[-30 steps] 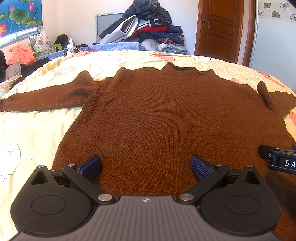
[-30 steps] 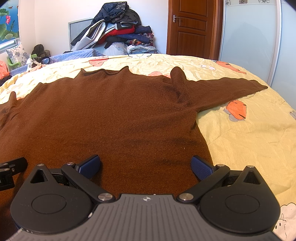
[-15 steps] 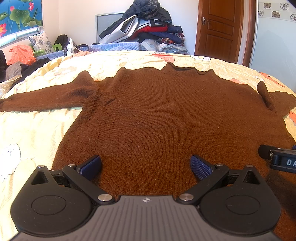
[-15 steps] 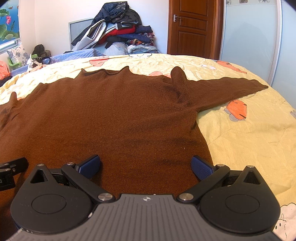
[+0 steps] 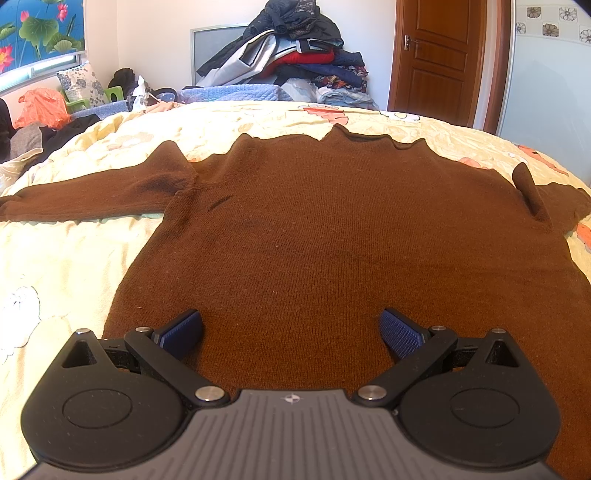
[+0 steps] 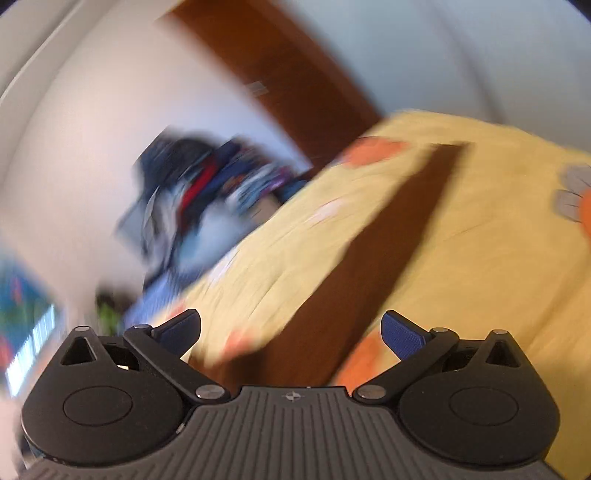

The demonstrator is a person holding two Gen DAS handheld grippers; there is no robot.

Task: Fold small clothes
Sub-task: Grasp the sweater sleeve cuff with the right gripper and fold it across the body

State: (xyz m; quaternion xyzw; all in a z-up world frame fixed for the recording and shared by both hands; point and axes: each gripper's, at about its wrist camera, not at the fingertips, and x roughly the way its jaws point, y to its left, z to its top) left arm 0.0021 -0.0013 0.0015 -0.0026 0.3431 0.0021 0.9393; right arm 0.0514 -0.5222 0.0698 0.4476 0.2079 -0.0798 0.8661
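Your left gripper sits low over the hem end of the brown sweater, its blue-padded jaws spread wide apart with nothing between them but the knit below; the sweater lies flat and face-up across the yellow bedspread, neckline pointing away from you, its left sleeve stretched out sideways and the other sleeve running off the right edge of the view; the spread is printed with pale and orange shapes and is lightly creased. Beyond the bed you have a tall heap of mixed clothes against the white wall, a wooden door to its right, a lotus picture at upper left, and a floral pillow with an orange bag beside it.

Your right gripper also has its jaws wide apart and empty; its view is tilted and badly smeared, yet you can make out a brown sleeve lying straight on the bedspread, running away from the fingers, with the clothes heap and the door blurred behind.
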